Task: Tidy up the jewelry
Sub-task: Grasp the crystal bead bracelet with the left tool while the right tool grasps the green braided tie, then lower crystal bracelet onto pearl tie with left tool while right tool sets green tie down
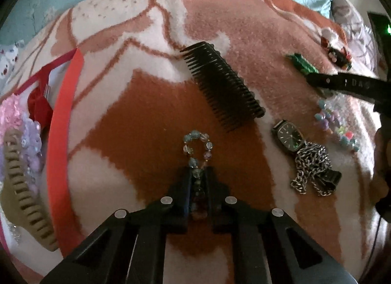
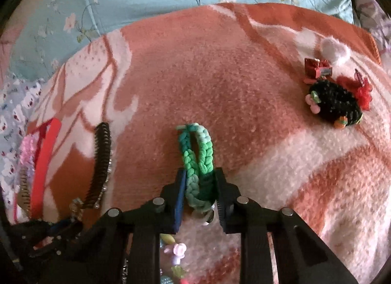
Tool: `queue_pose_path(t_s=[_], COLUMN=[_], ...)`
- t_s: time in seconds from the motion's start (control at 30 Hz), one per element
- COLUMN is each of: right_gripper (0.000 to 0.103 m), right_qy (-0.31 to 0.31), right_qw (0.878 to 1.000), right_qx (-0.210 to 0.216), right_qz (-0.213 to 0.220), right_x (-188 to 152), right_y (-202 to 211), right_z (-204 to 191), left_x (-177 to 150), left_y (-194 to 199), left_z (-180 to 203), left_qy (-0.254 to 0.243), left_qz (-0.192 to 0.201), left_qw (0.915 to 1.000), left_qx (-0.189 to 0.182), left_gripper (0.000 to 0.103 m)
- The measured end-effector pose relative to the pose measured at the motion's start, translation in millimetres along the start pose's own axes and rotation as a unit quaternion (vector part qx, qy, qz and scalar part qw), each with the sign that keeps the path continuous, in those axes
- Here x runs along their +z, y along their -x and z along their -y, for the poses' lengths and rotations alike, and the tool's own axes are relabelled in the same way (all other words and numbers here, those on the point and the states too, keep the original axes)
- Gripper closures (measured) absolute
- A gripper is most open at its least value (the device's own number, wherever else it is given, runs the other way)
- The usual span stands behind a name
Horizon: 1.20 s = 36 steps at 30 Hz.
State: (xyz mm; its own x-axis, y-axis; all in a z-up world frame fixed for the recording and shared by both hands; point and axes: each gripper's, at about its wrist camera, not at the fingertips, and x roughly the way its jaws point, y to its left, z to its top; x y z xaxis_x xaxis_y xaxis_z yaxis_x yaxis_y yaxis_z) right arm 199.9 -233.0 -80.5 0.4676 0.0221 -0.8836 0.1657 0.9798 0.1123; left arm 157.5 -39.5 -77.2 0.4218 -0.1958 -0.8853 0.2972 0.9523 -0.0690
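My left gripper (image 1: 198,170) is shut on a bracelet of clear blue and pink glass beads (image 1: 198,144), whose loop sticks out ahead of the fingers. My right gripper (image 2: 199,174) is shut on a green braided cord bracelet (image 2: 196,156); it also shows at the right of the left wrist view (image 1: 303,62), at the tip of the right gripper's finger (image 1: 342,83). A square-faced wristwatch (image 1: 289,136) lies on the blanket beside a silver chain (image 1: 311,167). A pastel bead bracelet (image 1: 334,122) lies further right.
An orange and white blanket (image 1: 151,103) covers the bed. On it lie a dark comb (image 1: 222,85), a red headband (image 1: 61,137), a beige hair claw (image 1: 27,193), pink and purple scrunchies (image 1: 17,122), and a black crocheted clip (image 2: 334,103) with a red clip (image 2: 316,67).
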Motion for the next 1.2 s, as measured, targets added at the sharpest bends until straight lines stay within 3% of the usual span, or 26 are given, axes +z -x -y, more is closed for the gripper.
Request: queue_pose_path(t_s=[0.23,0.53,1.2], right_gripper=[0.083,0.083,0.083], right_qy=[-0.021,-0.005,0.061], right_qw=[0.998,0.994,0.978], right_qx=[0.055,0.113,0.200], right_qz=[0.011,0.011,-0.005], right_x=[-12.4,-31.9,-68.5], right_y=[24.3,49.7,73.0], right_z=[-3.2,-40.7,-143.3], left_x=[-13.4,-32.9,-90.8], left_y=[33.9,89.4,183.0], left_z=[-19.6,-36.5,-91.2], left_qy=[0.030,0.048,0.100], left_qz=[0.028,0.071,0.127], left_qw=[0.9983,0.9950,0.9866], left_qx=[-0.041,-0.051,-0.024], left_gripper=[0.096,0.096,0.096])
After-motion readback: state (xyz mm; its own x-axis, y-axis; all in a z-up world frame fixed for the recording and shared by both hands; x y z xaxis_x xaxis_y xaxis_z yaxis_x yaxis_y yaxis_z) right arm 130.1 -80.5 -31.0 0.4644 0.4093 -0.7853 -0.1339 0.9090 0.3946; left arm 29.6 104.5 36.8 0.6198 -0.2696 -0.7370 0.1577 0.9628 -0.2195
